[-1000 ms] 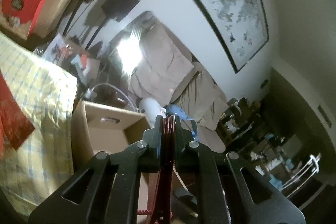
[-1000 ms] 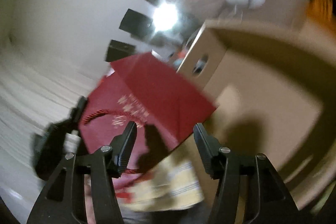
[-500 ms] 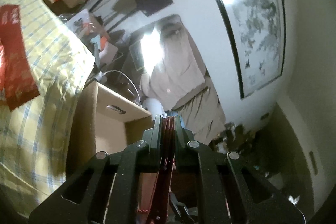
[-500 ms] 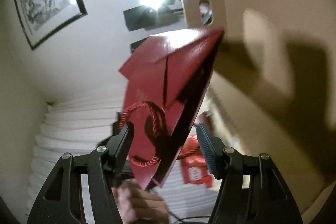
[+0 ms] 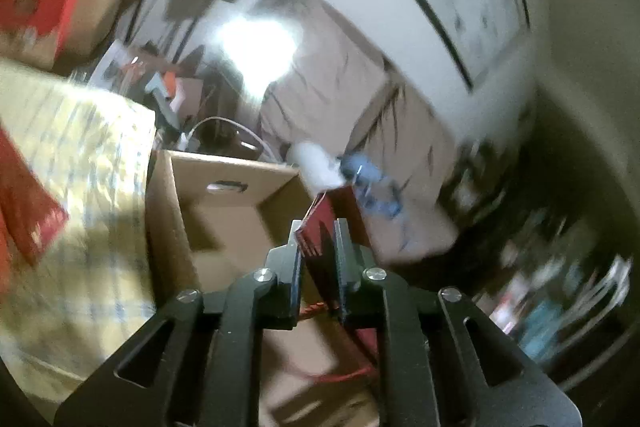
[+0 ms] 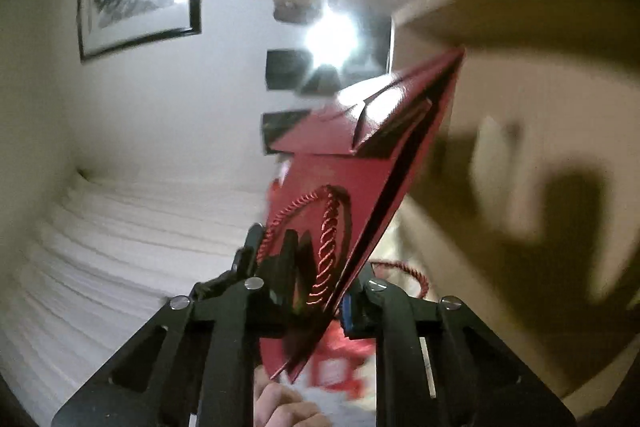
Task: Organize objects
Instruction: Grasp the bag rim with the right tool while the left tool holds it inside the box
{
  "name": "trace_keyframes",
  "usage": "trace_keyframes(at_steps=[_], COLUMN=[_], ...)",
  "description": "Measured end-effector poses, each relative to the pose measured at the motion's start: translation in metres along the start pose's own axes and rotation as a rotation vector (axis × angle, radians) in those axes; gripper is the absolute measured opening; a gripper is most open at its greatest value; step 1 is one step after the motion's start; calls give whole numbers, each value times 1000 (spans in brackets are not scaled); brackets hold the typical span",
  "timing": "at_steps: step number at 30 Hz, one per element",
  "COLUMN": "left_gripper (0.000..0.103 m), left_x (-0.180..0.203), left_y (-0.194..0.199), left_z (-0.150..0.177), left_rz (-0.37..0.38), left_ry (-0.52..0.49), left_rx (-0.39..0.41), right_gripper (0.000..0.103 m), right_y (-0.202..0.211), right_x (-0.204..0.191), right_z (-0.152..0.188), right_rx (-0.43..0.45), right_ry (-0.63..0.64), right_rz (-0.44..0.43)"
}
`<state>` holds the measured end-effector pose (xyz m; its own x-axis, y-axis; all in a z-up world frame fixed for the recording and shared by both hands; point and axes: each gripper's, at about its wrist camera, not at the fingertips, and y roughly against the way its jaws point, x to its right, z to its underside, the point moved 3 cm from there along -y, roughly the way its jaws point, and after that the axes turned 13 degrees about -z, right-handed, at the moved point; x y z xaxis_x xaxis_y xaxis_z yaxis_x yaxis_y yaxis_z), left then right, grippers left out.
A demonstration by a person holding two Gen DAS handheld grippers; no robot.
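The left gripper (image 5: pixel 317 239) has its jaws easing apart, a folded red paper gift bag (image 5: pixel 320 227) between the pads, which no longer clamp it flat. Left of and beyond those fingers stands an open cardboard box (image 5: pixel 224 195). The right gripper (image 6: pixel 308 291) is closing on the same red bag (image 6: pixel 360 163) near its twisted cord handle (image 6: pixel 324 251); the bag runs forward between the fingers, tilted up to the right. A hand (image 6: pixel 280 407) shows below.
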<state>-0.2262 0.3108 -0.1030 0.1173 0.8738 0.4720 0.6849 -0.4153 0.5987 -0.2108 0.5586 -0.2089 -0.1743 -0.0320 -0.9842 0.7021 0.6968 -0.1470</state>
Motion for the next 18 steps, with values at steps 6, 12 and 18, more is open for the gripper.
trace_keyframes(at_steps=[6,12,18], left_gripper=[16,16,16], left_x=[44,58,43], left_y=[9,10,11], left_z=[21,34,40], left_rz=[-127,-185,-218], left_ry=[-335,-461,-457], left_rx=[122,171,201], right_gripper=[15,15,16], right_y=[5,3,-15], right_x=[-27,-37,-34], right_z=[-5,11,38], right_rx=[-3,-17,-57], right_ry=[245,405,574], right_rz=[176,299,419])
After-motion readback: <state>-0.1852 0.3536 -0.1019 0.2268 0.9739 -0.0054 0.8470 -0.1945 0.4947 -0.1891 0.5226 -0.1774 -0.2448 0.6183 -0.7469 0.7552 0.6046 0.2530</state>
